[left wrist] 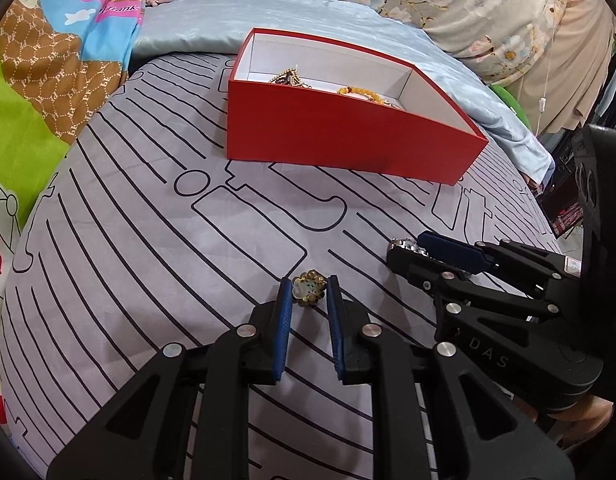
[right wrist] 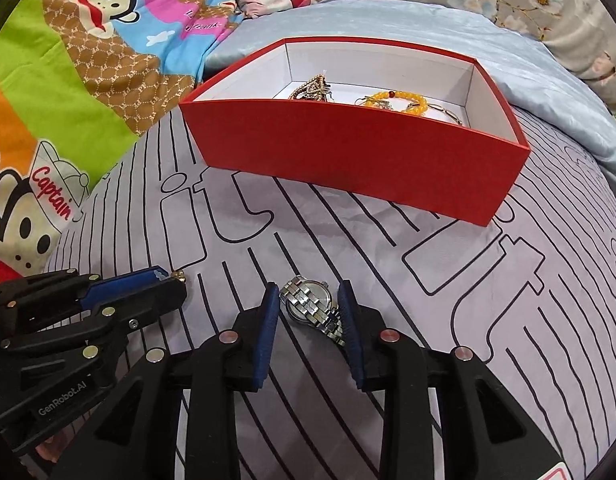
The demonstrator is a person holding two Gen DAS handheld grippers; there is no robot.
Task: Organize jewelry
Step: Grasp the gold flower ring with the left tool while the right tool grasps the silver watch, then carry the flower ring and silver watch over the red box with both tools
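Near the box (right wrist: 348, 160), left gripper (left wrist: 310, 292) pinches the brooch (left wrist: 308, 291); right gripper (right wrist: 308, 300) clamps the watch (right wrist: 314, 306), whose slick band may slip.

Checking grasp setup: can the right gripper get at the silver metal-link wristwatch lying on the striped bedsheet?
Probably yes: the right gripper already straddles the silver wristwatch, nothing lying between; pad contact is unclear.

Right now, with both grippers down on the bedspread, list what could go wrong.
1. The watch lies skewed between the right gripper's pads, bracelet trailing, so it may twist or slip.
2. The small gold ornament sits at the left gripper's tips and could pop out.
3. Either could snag the soft bedspread.
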